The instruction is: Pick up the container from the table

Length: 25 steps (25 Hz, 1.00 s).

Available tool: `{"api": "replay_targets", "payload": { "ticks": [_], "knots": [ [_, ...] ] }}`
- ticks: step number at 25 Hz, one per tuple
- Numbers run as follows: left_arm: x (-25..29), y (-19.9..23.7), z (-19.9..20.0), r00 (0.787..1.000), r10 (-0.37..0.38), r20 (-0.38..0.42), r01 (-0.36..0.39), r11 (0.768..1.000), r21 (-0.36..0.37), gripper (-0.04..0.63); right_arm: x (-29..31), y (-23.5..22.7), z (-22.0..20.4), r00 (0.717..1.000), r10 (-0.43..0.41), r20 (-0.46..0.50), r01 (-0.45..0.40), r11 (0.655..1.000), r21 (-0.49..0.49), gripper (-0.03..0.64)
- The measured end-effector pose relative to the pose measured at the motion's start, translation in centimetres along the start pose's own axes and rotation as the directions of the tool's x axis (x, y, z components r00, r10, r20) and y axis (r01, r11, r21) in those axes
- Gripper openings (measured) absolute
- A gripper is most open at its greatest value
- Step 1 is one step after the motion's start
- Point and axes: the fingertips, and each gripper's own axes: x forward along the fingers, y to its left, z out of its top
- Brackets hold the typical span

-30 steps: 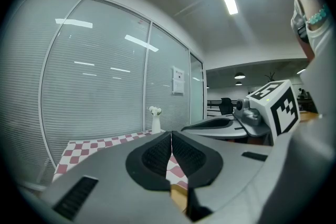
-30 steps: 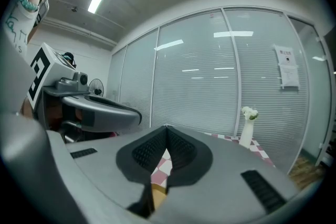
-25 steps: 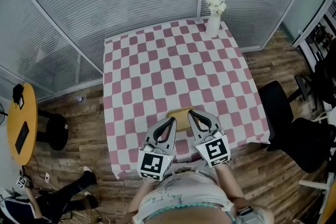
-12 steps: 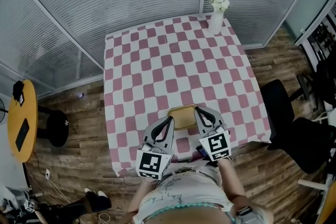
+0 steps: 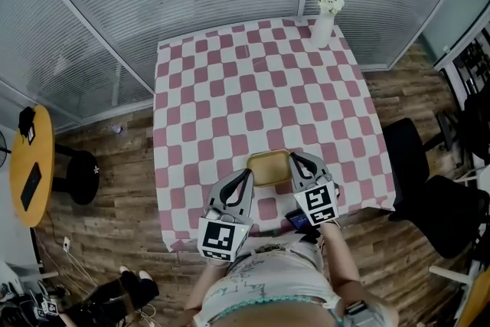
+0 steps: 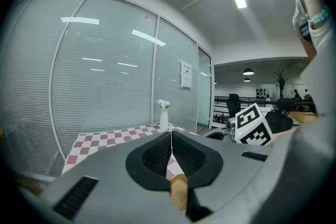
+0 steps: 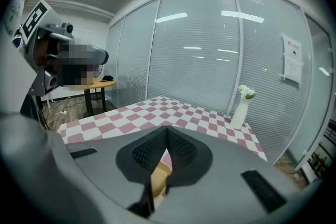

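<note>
A shallow tan container (image 5: pixel 269 167) sits on the pink-and-white checked table (image 5: pixel 230 88), close to its near edge. My left gripper (image 5: pixel 247 178) is at the container's left rim. My right gripper (image 5: pixel 295 160) is at its right rim. In the left gripper view the jaws (image 6: pixel 171 150) meet at the tips, with a tan strip of the container (image 6: pixel 179 192) wedged low between them. The right gripper view shows the same: the jaws (image 7: pixel 166 145) are together, with the tan container (image 7: pixel 157 180) in the gap beneath.
A white vase with white flowers (image 5: pixel 324 21) stands at the table's far right corner. A black chair (image 5: pixel 429 180) is off the table's right side. A round yellow side table (image 5: pixel 31 174) stands on the wooden floor at the left. Glass walls with blinds run behind the table.
The head view has shifted a little. My right gripper has slid slightly right along the container, so more of the tan top shows. The container stays near the table's front edge.
</note>
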Motion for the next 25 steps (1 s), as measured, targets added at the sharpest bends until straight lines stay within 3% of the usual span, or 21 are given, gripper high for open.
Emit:
{"api": "replay_targets", "payload": {
  "ticks": [20,25],
  "knots": [
    [-0.7,0.7,-0.3,1.0,0.014,-0.013,-0.015,1.0,-0.019,0.017,4.1,-0.9,-7.8,0.981,0.073,-0.179,-0.064,0.996,0.056,-0.006],
    [-0.9,0.4,-0.2,1.0,0.012,-0.011,-0.012,1.0,-0.017,0.017,4.3,-0.8,-9.5,0.96,0.096,-0.263,-0.087,0.995,0.044,-0.006]
  ]
}}
